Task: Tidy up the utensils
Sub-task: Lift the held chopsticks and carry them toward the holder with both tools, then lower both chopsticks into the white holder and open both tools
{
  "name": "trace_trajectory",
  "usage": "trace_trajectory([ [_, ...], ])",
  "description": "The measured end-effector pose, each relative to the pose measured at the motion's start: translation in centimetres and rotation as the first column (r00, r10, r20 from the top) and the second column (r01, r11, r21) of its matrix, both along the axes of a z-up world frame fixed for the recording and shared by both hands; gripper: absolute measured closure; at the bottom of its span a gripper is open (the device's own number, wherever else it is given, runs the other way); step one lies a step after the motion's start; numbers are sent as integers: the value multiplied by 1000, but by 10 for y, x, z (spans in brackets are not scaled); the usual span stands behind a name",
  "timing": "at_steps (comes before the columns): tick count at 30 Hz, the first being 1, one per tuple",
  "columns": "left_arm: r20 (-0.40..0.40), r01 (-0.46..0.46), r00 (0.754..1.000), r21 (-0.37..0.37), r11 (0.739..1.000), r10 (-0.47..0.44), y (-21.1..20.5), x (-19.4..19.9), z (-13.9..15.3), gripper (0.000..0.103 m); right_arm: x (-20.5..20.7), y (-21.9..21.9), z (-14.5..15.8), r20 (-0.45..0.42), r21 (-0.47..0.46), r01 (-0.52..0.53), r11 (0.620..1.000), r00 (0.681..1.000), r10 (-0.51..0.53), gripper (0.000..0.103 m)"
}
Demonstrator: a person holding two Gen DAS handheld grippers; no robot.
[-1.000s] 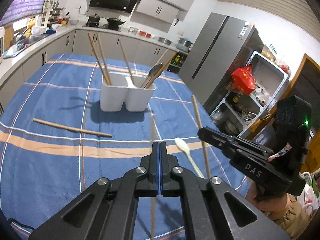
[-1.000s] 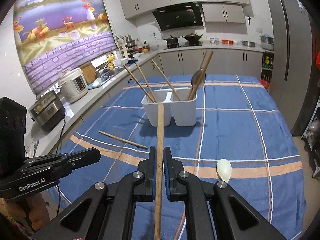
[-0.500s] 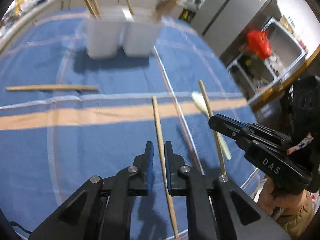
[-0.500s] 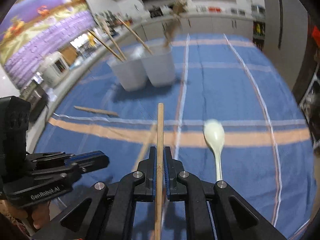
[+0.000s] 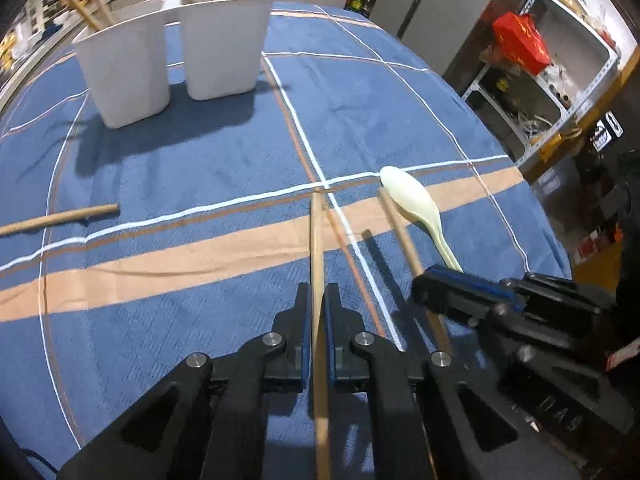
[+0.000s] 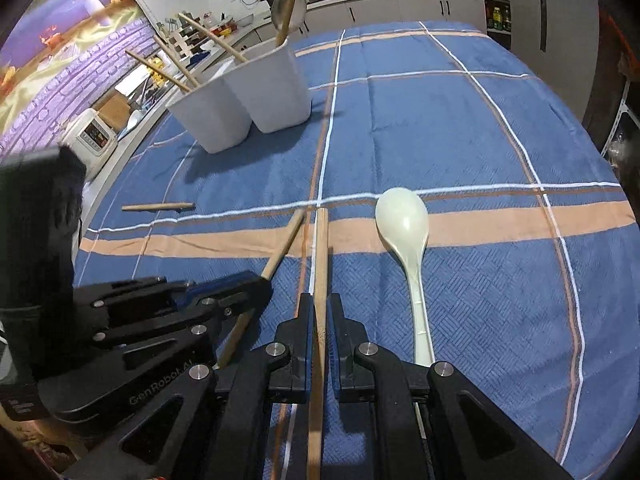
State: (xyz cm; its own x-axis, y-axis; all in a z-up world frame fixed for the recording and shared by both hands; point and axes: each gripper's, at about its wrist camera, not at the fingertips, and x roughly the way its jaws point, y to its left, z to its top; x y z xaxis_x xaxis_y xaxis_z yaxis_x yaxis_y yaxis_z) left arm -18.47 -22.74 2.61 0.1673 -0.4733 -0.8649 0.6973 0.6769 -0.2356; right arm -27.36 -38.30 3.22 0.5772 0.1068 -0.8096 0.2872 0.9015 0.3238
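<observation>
My left gripper (image 5: pixel 316 300) is shut on a wooden chopstick (image 5: pixel 317 240), low over the blue checked tablecloth (image 5: pixel 200 168). My right gripper (image 6: pixel 319 308) is shut on a second wooden chopstick (image 6: pixel 321 248); it shows in the left wrist view (image 5: pixel 400 224) too. The left gripper appears at the lower left of the right wrist view (image 6: pixel 224 292). A pale green plastic spoon (image 6: pixel 404 224) lies on the cloth just right of both chopsticks. A third chopstick (image 6: pixel 158 207) lies loose at the left. The white two-compartment holder (image 6: pixel 248 92) stands further back with chopsticks and a spoon in it.
Kitchen counters with a rice cooker (image 6: pixel 94 136) run along the left. A grey fridge (image 5: pixel 420 8) and a metal shelf with a red bag (image 5: pixel 520 40) stand beyond the table's right edge.
Both grippers have dropped lower and closer to the cloth. The left gripper, shut and empty a second ago, opened around a chopstick and has closed on it. The right gripper still holds its chopstick.
</observation>
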Motion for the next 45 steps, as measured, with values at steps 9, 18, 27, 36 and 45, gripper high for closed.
trace_trajectory([
  [9, 7, -64, 998, -146, 987, 66, 42, -5, 33, 97, -8, 2, 31, 103, 12, 0, 1000, 995, -1, 96],
  [18, 34, -111, 992, -256, 960, 123, 72, -11, 73, 97, -3, 23, 64, 193, -3, -54, 999, 980, 54, 96],
  [27, 75, -133, 983, -358, 924, 170, 89, -5, 116, 97, -1, 28, 99, 290, -15, -64, 998, 955, 66, 96],
  [36, 169, -203, 934, -477, 855, 316, 106, 63, 182, 97, 42, 12, 160, 435, -43, -28, 999, 899, 44, 96],
  [45, 272, -219, 862, -560, 799, 427, 83, 148, 221, 97, 127, -12, 198, 557, -72, 90, 993, 829, -35, 96],
])
